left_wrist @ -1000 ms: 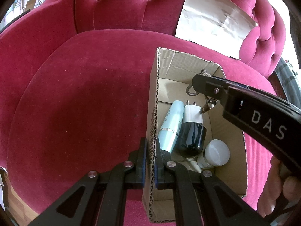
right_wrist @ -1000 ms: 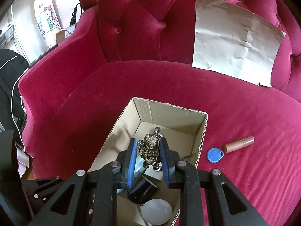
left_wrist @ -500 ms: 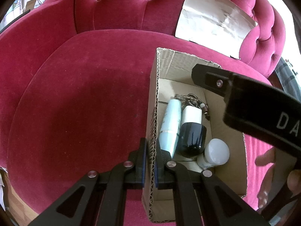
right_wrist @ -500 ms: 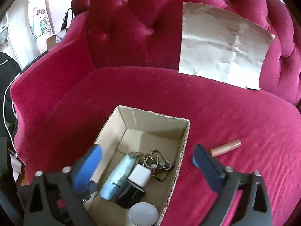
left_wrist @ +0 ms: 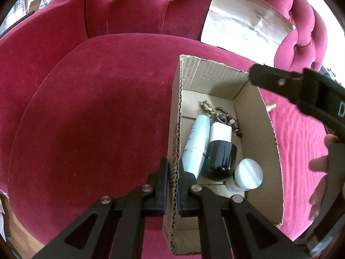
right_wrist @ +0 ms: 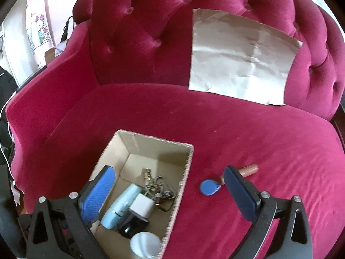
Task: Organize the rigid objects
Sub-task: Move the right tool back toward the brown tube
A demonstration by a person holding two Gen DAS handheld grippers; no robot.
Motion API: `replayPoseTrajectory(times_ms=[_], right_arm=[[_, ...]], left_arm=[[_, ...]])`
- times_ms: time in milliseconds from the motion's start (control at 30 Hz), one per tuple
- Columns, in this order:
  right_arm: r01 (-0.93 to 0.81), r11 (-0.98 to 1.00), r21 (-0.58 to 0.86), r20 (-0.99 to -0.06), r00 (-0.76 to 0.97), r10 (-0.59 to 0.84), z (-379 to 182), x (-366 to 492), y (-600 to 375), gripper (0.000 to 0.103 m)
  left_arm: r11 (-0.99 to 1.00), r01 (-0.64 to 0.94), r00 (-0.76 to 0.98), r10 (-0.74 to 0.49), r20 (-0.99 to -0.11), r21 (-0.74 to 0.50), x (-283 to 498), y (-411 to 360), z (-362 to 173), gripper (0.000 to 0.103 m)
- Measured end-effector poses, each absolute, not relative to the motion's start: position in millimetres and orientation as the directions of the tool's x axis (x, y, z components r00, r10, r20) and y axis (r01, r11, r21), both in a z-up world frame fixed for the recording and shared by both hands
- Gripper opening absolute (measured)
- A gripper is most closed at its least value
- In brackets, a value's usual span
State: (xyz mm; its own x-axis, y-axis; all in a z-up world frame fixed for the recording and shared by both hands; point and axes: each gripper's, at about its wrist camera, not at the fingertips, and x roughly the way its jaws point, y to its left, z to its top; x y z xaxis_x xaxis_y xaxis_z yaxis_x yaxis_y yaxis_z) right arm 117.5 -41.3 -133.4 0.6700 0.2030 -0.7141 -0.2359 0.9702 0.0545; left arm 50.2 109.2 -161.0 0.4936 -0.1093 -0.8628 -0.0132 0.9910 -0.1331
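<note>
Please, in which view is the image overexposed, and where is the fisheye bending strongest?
Left wrist view: daylight blows out the top-right corner, and the paper sheet glares. Right wrist view: exposure is more even; the sofa's seat edge bows strongly, and the corners go black.

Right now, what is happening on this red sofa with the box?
A person is sorting small things into a cardboard box. The left gripper is shut on the box's wall. The right gripper is open and empty; a keychain lies inside the box. A blue tag and a brown tube lie on the cushion.
</note>
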Motion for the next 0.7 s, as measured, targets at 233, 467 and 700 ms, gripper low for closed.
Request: replayPoseTrajectory(times_ms=[233, 467, 700], right_arm=[[-0.178, 0.983, 0.048, -0.708, 0.688, 0.159, -128.2, 122.7, -70.5, 0.103], [-0.135, 0.990, 0.044, -0.711, 0.692, 0.126, -131.7, 124.1, -94.8, 0.103], [-0.113, 0.993, 0.036, -0.714, 0.692, 0.105, -139.1, 120.8, -113.9, 0.103]], left_arm=[[0.991, -0.013, 0.494, -0.110, -0.863, -0.134, 50.3, 108.8, -161.1, 0.006], [0.991, -0.015, 0.494, -0.107, -0.863, -0.132, 50.1, 106.8, -160.8, 0.006], [0.991, -0.014, 0.494, -0.108, -0.863, -0.132, 50.4, 107.6, -160.8, 0.006]])
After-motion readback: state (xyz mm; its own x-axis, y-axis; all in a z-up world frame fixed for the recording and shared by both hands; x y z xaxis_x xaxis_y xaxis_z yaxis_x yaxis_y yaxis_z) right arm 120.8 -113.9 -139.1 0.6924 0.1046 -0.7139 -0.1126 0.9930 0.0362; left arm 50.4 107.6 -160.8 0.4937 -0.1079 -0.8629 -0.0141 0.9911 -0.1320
